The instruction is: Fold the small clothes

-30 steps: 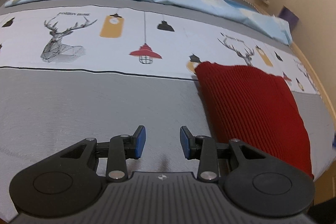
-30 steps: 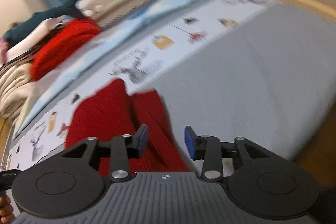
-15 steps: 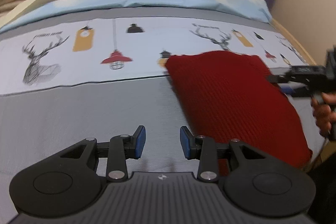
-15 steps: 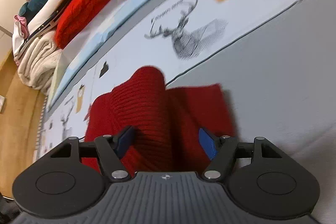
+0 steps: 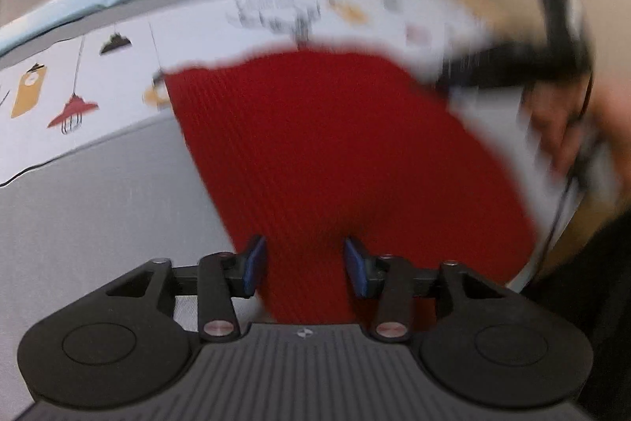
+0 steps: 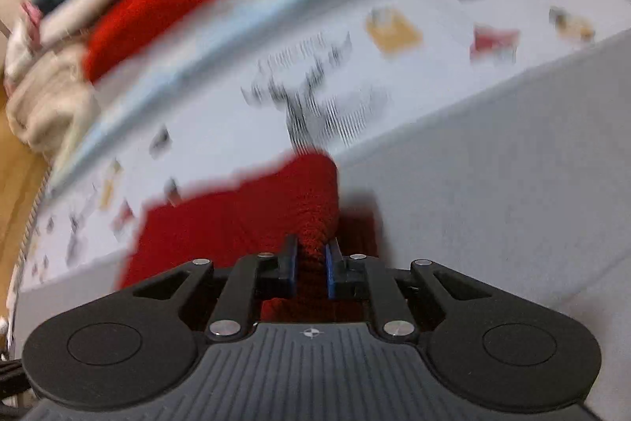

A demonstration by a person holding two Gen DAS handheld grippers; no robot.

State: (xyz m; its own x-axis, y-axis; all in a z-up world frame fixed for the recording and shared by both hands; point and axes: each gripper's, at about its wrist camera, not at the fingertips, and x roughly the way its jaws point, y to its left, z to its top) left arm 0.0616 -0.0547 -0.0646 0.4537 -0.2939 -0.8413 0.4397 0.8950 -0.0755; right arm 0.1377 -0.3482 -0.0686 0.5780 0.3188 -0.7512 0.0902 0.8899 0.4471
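A dark red knitted garment lies flat on the bed, its near edge under my left gripper. The left jaws are opening, with the red knit showing between the blue pads, which stand clear of it. In the right wrist view the same garment has a raised fold at its right side. My right gripper is closing and its blue pads pinch that fold. In the left wrist view the right gripper and the hand holding it appear blurred beyond the garment's right edge.
The bed sheet is grey near me and white with deer and lamp prints farther off. A bright red knit and cream folded blankets are stacked at the bed's far side. A wooden bed edge runs along the left.
My left gripper moved right over the red garment and its jaws widened. My right gripper came down onto the garment's edge and its jaws went from wide to pinching the fold.
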